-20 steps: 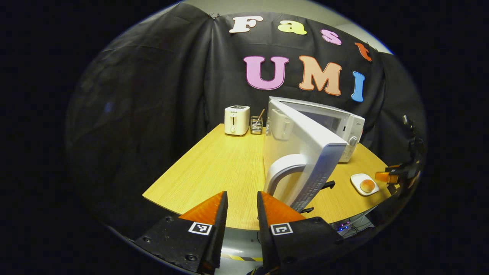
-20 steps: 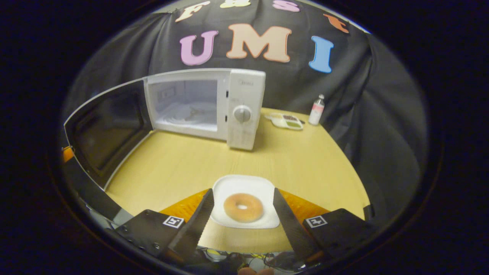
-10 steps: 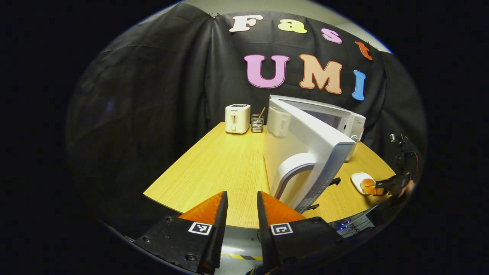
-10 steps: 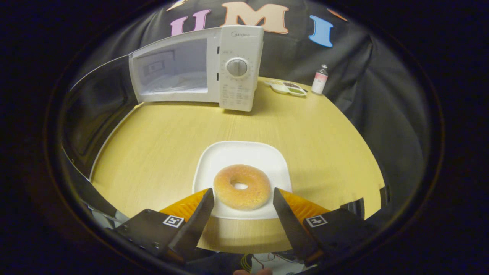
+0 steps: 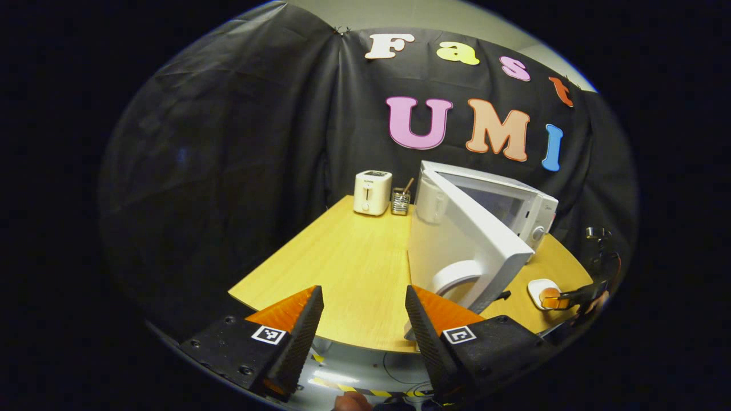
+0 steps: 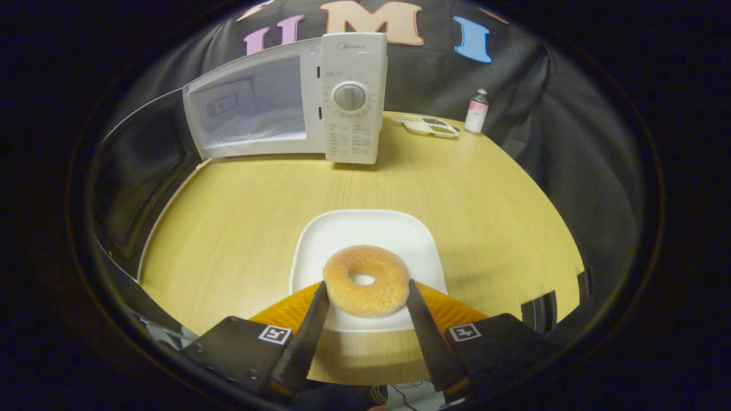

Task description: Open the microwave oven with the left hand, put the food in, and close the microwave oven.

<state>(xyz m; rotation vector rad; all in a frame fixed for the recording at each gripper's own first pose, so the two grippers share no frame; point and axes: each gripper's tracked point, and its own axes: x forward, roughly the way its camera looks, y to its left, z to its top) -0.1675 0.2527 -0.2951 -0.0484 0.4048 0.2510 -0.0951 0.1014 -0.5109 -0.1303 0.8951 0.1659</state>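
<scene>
Between the right gripper's (image 6: 365,294) narrowed fingertips sat the doughnut (image 6: 366,287), apparently touched on both flanks; ahead and leftward, the microwave (image 6: 285,103) stood open.

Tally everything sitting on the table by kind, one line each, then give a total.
Microwave: 1
Toaster: 1
Utensil cup: 1
Plate: 1
Donut: 1
Bottle: 1
Divided dish: 1
Total: 7
</scene>
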